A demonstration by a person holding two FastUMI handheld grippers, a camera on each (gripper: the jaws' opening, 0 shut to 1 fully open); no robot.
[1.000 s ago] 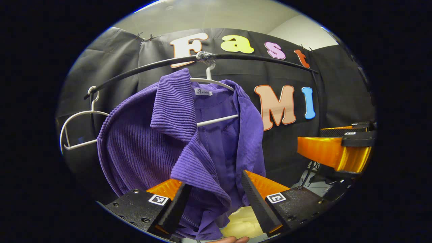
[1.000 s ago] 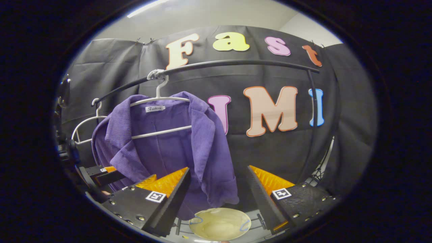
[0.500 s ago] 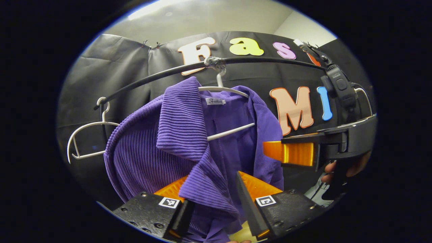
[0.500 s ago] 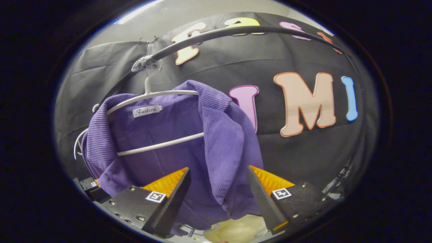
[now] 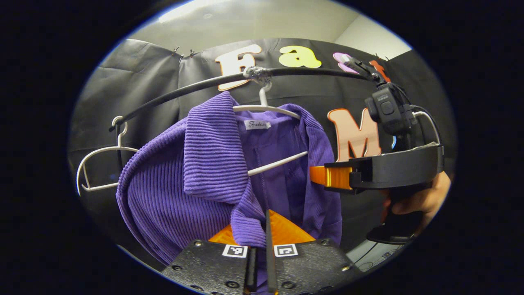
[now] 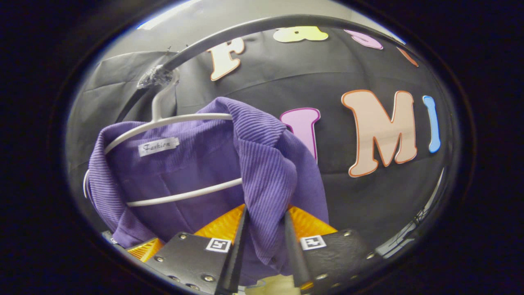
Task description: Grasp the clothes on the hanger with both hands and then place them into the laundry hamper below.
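A purple ribbed jacket (image 5: 176, 180) hangs on a white hanger (image 5: 273, 162) whose hook is taped to a black curved rail (image 5: 196, 84) in front of the booth's black cloth wall. In the left gripper view the left gripper (image 5: 258, 246) sits at the near bottom, its fingers (image 5: 282, 231) drawn almost together and clamped on the lower tip of the jacket's left lapel, a fold of ribbed cloth squeezed between them. To the right in that view the right gripper (image 5: 327, 177) reaches in sideways toward the jacket's right front edge, held by a hand (image 5: 421, 198) around its dark grip, with a small black camera (image 5: 387, 108) mounted on top of it. A second, bare white hanger (image 5: 96, 164) hangs at the far left end of the rail. In the right gripper view the jacket (image 6: 192, 172) is seen close up with its neck label (image 6: 158, 146) below the hanger's (image 6: 180, 196) upper bar; the right gripper (image 6: 264, 246) at the near bottom has its fingers (image 6: 305, 223) closed in on the hanging right lapel, the cloth passing down between them, though whether both press firmly on it is not certain. At the lower left of that view a part of the left gripper (image 6: 141, 250) peeks from under the jacket. A pale patch at the very bottom, below the jacket, may be the laundry hamper (image 6: 274, 284), too little of it showing to tell
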